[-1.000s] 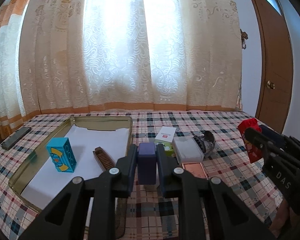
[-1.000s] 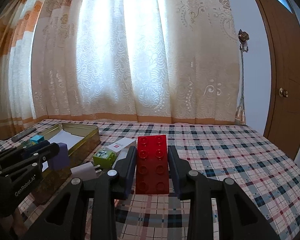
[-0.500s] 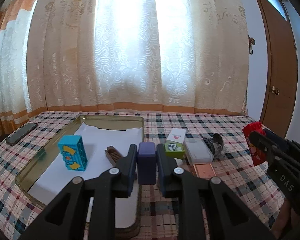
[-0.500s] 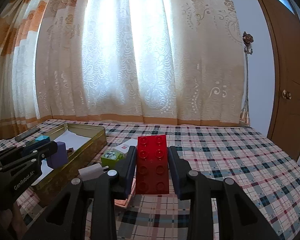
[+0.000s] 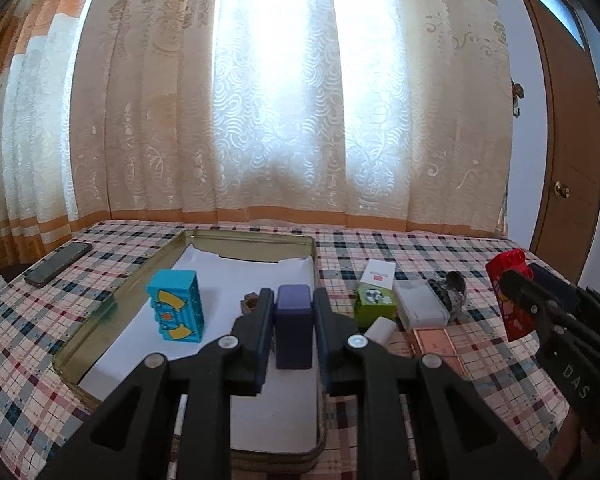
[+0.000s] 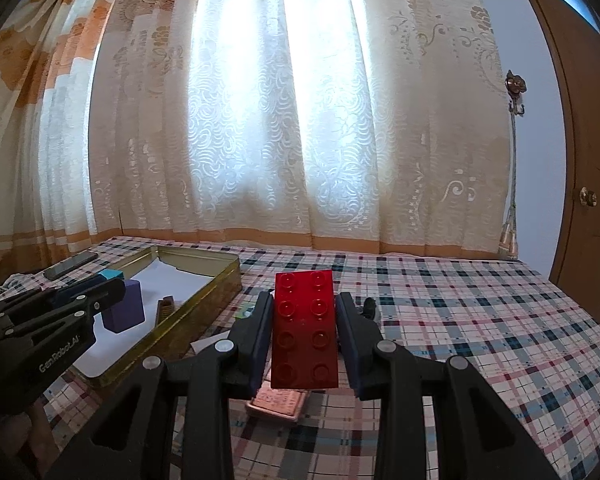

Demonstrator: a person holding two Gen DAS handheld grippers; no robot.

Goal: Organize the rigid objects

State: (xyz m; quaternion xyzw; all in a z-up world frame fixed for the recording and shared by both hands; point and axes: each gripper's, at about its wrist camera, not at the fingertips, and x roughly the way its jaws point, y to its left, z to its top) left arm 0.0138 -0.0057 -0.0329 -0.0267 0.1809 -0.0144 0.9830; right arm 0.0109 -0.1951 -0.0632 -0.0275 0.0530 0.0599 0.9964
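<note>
My left gripper [image 5: 293, 312] is shut on a purple block [image 5: 294, 326] and holds it over the near right part of a gold tin tray [image 5: 100, 312] lined with white paper. A blue patterned block [image 5: 176, 306] stands upright in the tray, and a small brown piece [image 5: 250, 303] lies behind my left finger. My right gripper [image 6: 303, 322] is shut on a red studded brick [image 6: 304, 336], held above the checked cloth to the right of the tray [image 6: 204, 304]. The right gripper with the brick also shows in the left wrist view [image 5: 512, 300].
On the cloth right of the tray lie a green box [image 5: 374, 305], a white card box [image 5: 378, 272], a clear plastic box [image 5: 420, 310], a copper-coloured box [image 5: 436, 340] and a dark rounded object [image 5: 454, 286]. A phone [image 5: 58, 264] lies at far left. Curtains hang behind.
My left gripper has carried the purple block leftward from above the cloth to above the tray's near right part. My right gripper keeps the red brick and has shifted slightly.
</note>
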